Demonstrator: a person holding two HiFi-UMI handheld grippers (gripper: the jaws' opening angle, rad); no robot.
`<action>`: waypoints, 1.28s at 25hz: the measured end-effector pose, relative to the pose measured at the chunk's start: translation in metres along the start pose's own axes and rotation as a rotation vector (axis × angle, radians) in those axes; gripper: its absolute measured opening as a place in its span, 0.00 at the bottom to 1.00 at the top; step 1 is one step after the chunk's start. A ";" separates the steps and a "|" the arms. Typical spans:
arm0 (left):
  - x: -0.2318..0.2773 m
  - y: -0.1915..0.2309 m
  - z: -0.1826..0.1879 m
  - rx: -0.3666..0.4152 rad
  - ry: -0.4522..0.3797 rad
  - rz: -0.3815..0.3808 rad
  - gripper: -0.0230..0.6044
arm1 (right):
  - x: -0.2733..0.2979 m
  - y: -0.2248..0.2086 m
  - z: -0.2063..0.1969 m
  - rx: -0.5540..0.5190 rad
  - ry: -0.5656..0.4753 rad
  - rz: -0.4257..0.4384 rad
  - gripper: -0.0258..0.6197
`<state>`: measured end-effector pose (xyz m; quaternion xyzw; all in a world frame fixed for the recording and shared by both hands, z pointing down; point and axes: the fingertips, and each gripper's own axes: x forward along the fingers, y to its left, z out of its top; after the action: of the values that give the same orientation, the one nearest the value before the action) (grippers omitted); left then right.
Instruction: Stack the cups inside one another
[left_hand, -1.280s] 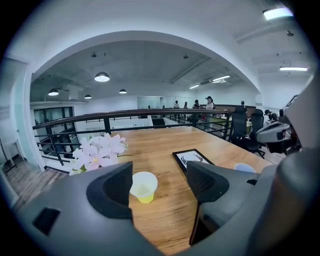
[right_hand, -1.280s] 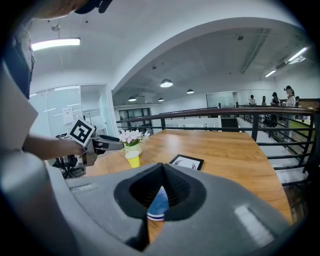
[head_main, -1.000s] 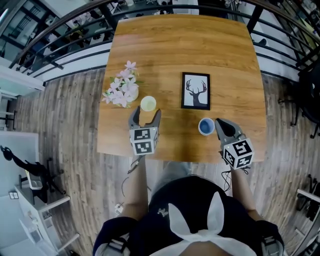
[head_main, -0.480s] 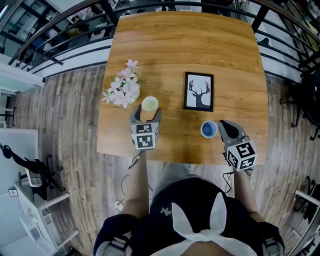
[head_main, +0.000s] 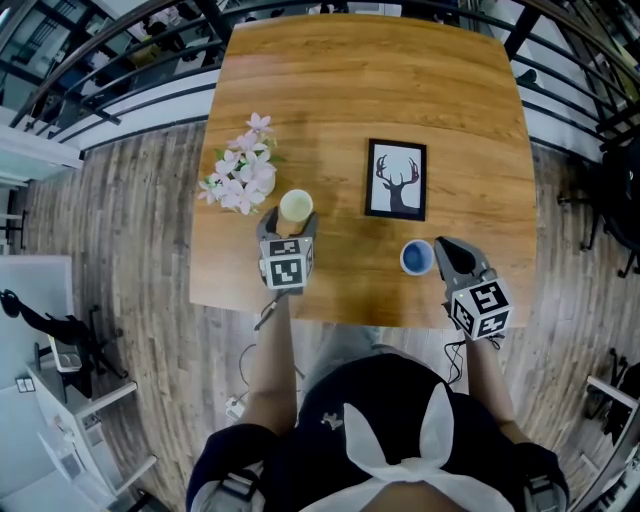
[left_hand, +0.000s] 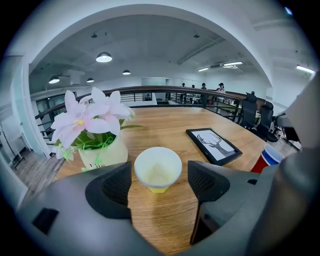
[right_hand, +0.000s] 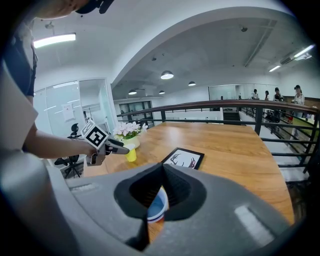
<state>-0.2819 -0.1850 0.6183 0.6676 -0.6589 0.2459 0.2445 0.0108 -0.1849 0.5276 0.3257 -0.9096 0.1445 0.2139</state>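
A pale yellow cup (head_main: 296, 206) stands upright beside the flower pot. My left gripper (head_main: 288, 226) is open, and its jaws flank the yellow cup (left_hand: 158, 169) on either side without touching it. In the left gripper view the left gripper (left_hand: 160, 176) shows clear gaps between its pads and the cup's rim. A red cup with a blue inside (head_main: 415, 257) stands at the table's near right. My right gripper (head_main: 439, 245) is shut with nothing in it, just right of that cup. Past the closed tips of the right gripper (right_hand: 161, 172), part of the red cup (right_hand: 157, 207) shows.
A framed deer picture (head_main: 396, 180) lies flat mid-table. A white pot of pink flowers (head_main: 240, 178) stands close to the left of the yellow cup, by the table's left edge. The table's near edge (head_main: 350, 318) runs under both grippers. Railings surround the far side.
My left gripper has come down and forward, so its jaws now stand on either side of the yellow cup. The right gripper and the red cup have stayed put.
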 end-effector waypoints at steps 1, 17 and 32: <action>0.000 0.000 -0.001 0.002 0.010 -0.002 0.59 | 0.001 0.000 0.000 0.000 0.000 0.001 0.04; 0.008 0.001 -0.006 -0.026 0.033 -0.020 0.56 | -0.001 -0.002 -0.003 0.001 0.011 -0.002 0.04; -0.009 -0.010 0.003 0.007 -0.008 -0.038 0.56 | -0.013 0.006 0.000 -0.024 -0.009 -0.005 0.04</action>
<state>-0.2722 -0.1801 0.6106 0.6818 -0.6462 0.2411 0.2440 0.0159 -0.1738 0.5202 0.3259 -0.9114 0.1315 0.2140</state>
